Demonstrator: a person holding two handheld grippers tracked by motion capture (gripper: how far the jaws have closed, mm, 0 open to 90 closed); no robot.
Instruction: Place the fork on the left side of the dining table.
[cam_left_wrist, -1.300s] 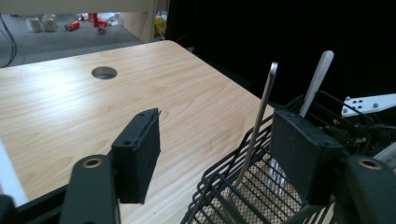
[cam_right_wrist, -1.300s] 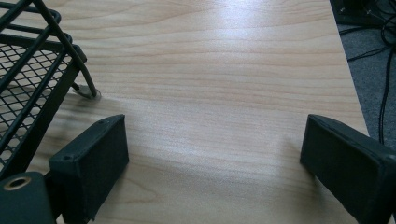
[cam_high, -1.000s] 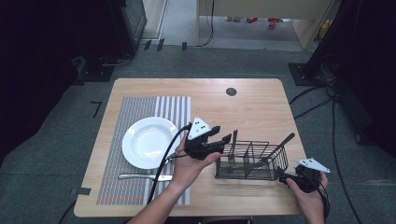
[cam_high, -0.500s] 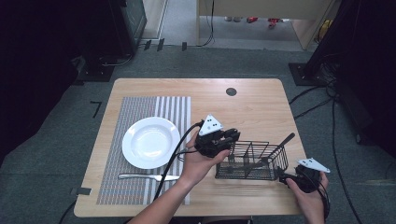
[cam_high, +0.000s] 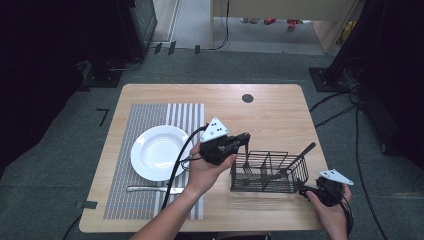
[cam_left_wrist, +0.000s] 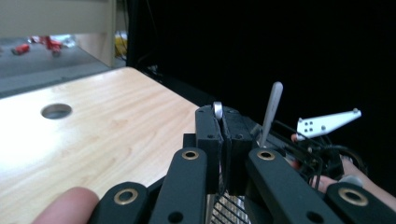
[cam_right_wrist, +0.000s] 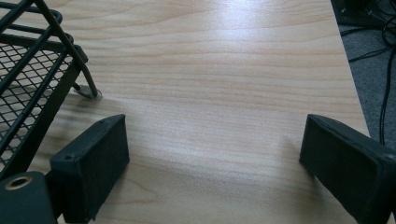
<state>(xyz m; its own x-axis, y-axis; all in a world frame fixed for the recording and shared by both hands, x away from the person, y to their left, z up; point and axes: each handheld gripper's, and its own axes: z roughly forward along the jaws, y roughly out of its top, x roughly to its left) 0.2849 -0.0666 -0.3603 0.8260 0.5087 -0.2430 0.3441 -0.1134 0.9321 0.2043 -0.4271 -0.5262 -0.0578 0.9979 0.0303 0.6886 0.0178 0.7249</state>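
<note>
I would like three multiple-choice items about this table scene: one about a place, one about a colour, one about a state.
1. Where does the white plate lie?
A. on the striped placemat
B. on a chair
C. on the floor

2. What colour is the wire cutlery basket?
A. white
B. black
C. red

3. How is the left claw?
A. wide open
B. shut on a silver utensil handle
C. shut on the plate

Answers:
1 A, the high view shows the plate resting on the mat.
2 B, all its wires are black.
3 B, the jaws have just been closing and now pinch the thin silver handle.
</note>
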